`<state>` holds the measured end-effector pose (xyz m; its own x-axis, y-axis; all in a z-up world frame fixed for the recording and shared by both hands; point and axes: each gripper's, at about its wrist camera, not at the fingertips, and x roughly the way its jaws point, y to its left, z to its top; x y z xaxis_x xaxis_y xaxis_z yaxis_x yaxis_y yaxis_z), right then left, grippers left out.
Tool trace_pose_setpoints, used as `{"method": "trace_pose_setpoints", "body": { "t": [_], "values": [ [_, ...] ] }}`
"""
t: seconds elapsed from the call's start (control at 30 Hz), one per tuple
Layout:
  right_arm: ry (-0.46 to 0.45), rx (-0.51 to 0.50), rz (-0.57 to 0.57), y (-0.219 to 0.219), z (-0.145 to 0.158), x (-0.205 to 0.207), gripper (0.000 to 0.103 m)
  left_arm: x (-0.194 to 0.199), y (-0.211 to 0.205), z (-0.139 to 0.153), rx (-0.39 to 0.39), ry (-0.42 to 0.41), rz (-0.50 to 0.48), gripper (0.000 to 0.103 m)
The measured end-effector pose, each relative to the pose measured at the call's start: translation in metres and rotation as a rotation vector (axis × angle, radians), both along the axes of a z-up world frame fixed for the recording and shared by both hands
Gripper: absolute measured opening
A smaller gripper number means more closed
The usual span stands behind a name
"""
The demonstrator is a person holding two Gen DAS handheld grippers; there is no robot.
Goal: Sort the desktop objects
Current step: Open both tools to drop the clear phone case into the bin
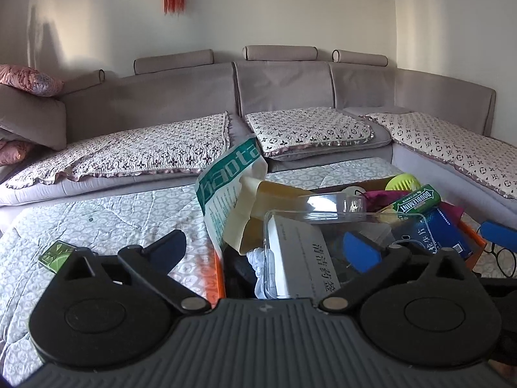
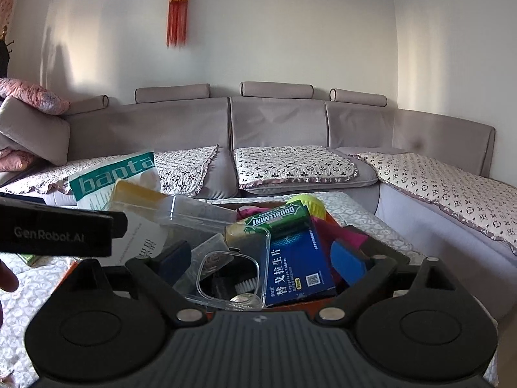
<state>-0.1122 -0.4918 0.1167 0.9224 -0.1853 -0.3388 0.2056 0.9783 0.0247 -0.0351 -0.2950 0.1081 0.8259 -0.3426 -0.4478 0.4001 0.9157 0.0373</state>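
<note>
Clear phone case (image 2: 226, 258), between open right claw (image 2: 261, 255)

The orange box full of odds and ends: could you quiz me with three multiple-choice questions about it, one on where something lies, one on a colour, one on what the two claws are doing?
1. Where is the small green packet with the lime picture?
A. inside the orange box
B. on the quilted cloth, left of the box
C. on the sofa

2. What colour is the Doublemint pack?
A. green
B. red
C. white

3. How do the jaws of the left gripper and right gripper stand?
A. both shut on the clear phone case
B. one open, one shut
C. both open, holding nothing

Answers: 1 B, it lies alone on the cloth outside the orange box. 2 A, green with white lettering. 3 C, the fingers stand wide apart, pressing on nothing.
</note>
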Motion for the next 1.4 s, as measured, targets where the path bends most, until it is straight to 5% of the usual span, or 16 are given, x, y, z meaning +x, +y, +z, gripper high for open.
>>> {"method": "trace_pose_setpoints", "body": {
  "t": [0.37, 0.87, 1.2, 1.4],
  "values": [
    [-0.009, 0.012, -0.018, 0.001, 0.001, -0.005, 0.099, -0.006, -0.009, -0.003, -0.011, -0.01, -0.043, 0.103],
    [0.081, 0.048, -0.166, 0.022, 0.032, -0.021, 0.103, 0.001, -0.007, 0.014, -0.021, 0.113, -0.033, 0.103],
    [0.1, 0.069, -0.141, 0.034, 0.022, -0.027, 0.103, 0.0, -0.006, 0.018, 0.005, 0.178, -0.087, 0.103],
    [0.093, 0.043, -0.147, 0.04, 0.021, -0.032, 0.103, -0.006, 0.0, 0.019, -0.055, 0.179, -0.104, 0.103]
  ]
}}
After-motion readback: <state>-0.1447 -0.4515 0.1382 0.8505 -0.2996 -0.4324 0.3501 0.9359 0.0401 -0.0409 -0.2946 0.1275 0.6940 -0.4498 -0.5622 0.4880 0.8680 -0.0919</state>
